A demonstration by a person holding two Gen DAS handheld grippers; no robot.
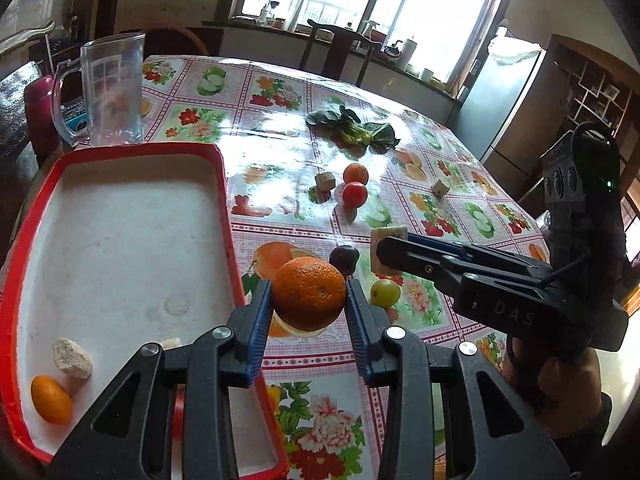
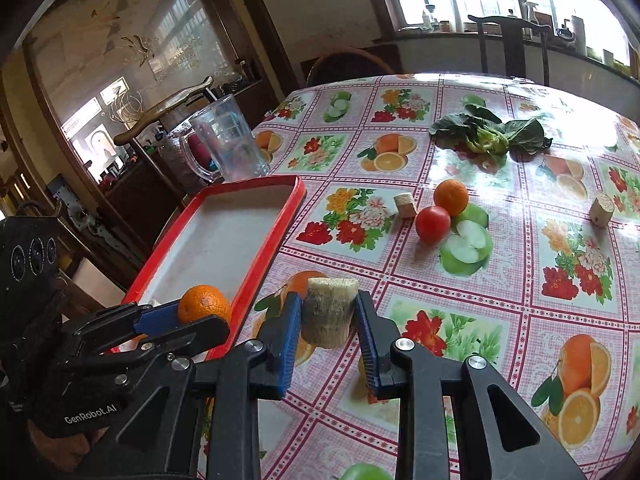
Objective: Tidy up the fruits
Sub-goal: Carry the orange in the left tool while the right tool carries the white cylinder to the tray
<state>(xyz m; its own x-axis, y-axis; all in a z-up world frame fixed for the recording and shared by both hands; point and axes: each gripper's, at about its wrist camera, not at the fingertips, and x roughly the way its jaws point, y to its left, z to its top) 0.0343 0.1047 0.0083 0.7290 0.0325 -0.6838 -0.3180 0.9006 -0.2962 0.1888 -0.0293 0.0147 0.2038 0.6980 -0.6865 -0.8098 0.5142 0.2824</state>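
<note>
The left gripper (image 1: 308, 300) has its jaws clenched on an orange (image 1: 309, 293), lifted beside the red tray (image 1: 224, 184), likely bound there; the right gripper (image 2: 328, 320) grasps a fibrous chunk (image 2: 329, 311) above the counter (image 2: 500, 304), where more fruit waits

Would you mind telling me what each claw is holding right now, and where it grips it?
The left claw clamps an orange across its sides. The right claw clamps a pale fibrous chunk across its sides.
</note>
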